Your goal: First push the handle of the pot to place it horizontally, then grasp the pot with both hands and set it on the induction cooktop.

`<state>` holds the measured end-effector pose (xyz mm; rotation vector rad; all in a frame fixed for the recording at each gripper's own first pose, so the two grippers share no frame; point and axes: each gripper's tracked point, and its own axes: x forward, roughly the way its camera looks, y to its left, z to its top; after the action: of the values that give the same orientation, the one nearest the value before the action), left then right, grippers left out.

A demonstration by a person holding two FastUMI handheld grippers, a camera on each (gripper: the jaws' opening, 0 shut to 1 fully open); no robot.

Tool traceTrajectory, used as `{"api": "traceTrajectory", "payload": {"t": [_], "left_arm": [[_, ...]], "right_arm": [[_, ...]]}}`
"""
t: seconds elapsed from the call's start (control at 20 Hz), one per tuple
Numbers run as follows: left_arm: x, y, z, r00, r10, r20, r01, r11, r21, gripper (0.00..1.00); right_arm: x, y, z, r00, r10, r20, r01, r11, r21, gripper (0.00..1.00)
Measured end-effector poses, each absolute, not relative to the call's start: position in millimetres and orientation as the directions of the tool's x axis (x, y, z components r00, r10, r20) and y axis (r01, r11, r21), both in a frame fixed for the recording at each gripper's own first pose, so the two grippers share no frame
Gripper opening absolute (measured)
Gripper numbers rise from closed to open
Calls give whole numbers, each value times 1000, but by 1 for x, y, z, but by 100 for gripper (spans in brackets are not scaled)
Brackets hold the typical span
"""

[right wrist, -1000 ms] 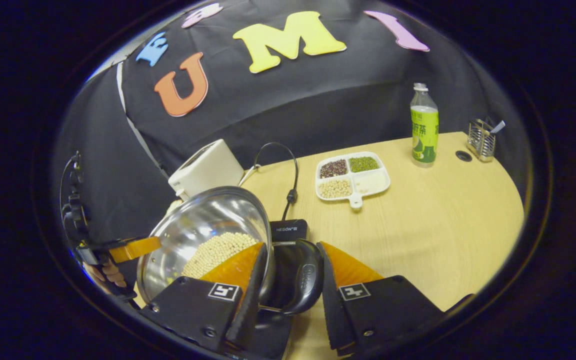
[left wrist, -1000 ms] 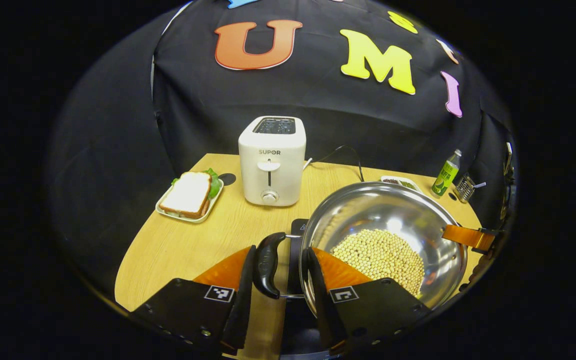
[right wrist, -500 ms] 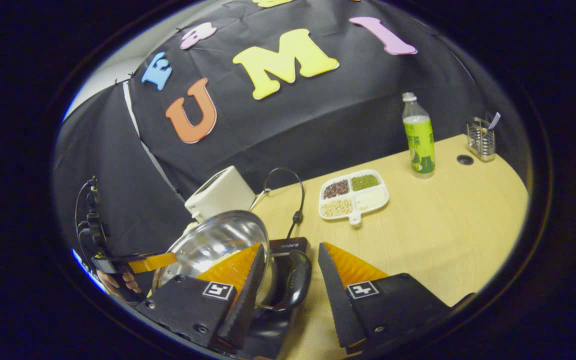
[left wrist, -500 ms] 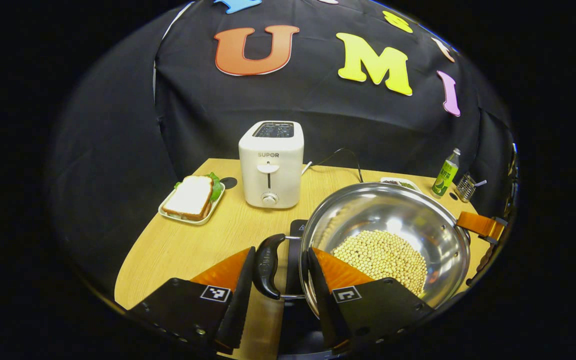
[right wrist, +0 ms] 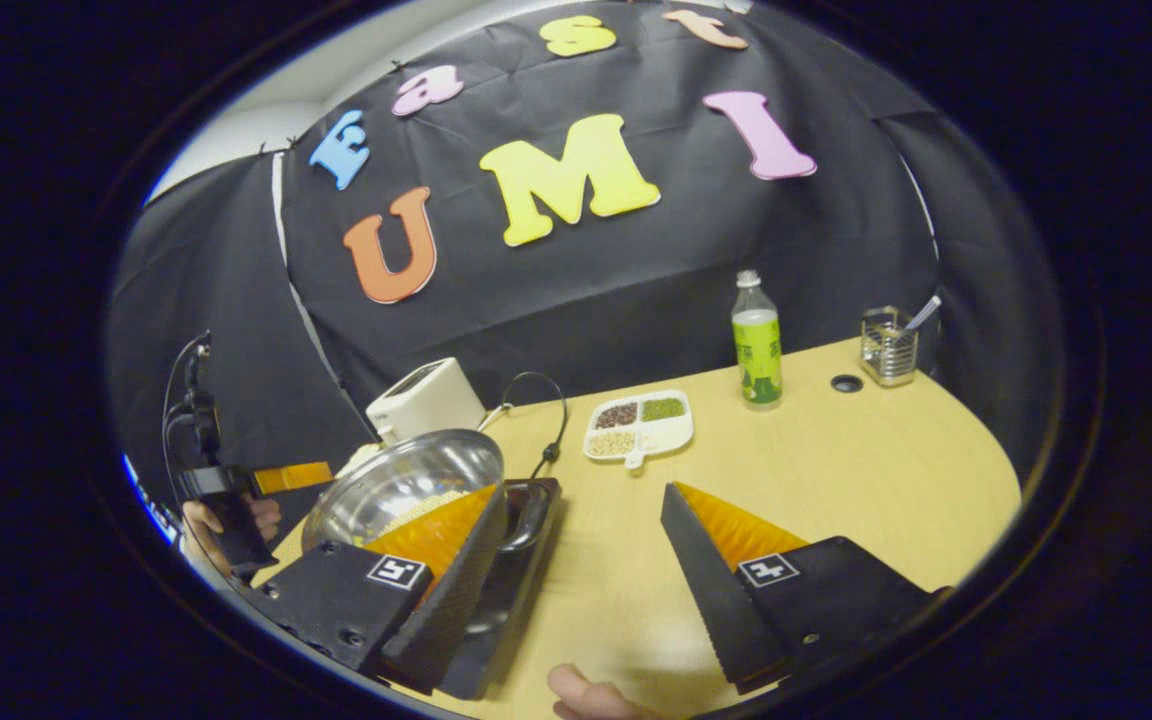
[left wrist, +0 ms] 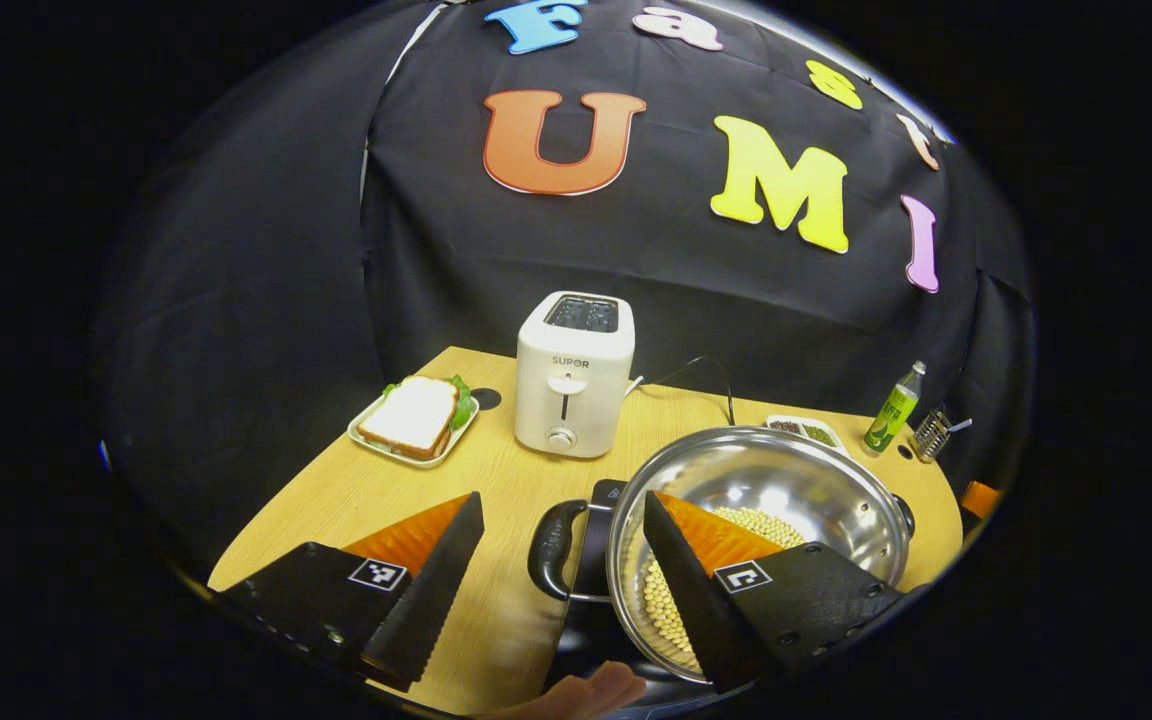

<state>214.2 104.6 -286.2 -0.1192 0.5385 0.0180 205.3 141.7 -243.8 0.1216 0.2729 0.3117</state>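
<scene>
Left gripper view: pot (left wrist: 816, 480) on cooktop (left wrist: 598, 505), left gripper (left wrist: 561, 575) open

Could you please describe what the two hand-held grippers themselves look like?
Each hand-held gripper, left and right, has black bodies bearing small square black-and-white markers, and wedge-shaped fingers with orange backs and ribbed black inner faces. Black cables rise from the left one.

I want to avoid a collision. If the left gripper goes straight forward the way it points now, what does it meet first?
Probably the pot's black side handle, low between the open fingers of the left gripper. If it passes above, the white toaster comes next. Depth is uncertain.
</scene>
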Motion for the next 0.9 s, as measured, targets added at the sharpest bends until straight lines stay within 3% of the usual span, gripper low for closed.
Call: {"api": "traceTrajectory", "payload": {"t": [0.3,0.65,0.9], "left_arm": [[170,79,-244,903,-13,-430,-2,999,-35,96],[108,47,-166,965,-12,-263,12,1000,-3,95],[72,6,-133,977,-60,-206,61,998,-2,95]], "right_arm": [[138,117,-242,911,347,-222,-306,931,198,96],[106,51,-208,971,189,-147,-167,975,149,96],[77,25,-181,982,160,-101,-143,977,157,98]]}}
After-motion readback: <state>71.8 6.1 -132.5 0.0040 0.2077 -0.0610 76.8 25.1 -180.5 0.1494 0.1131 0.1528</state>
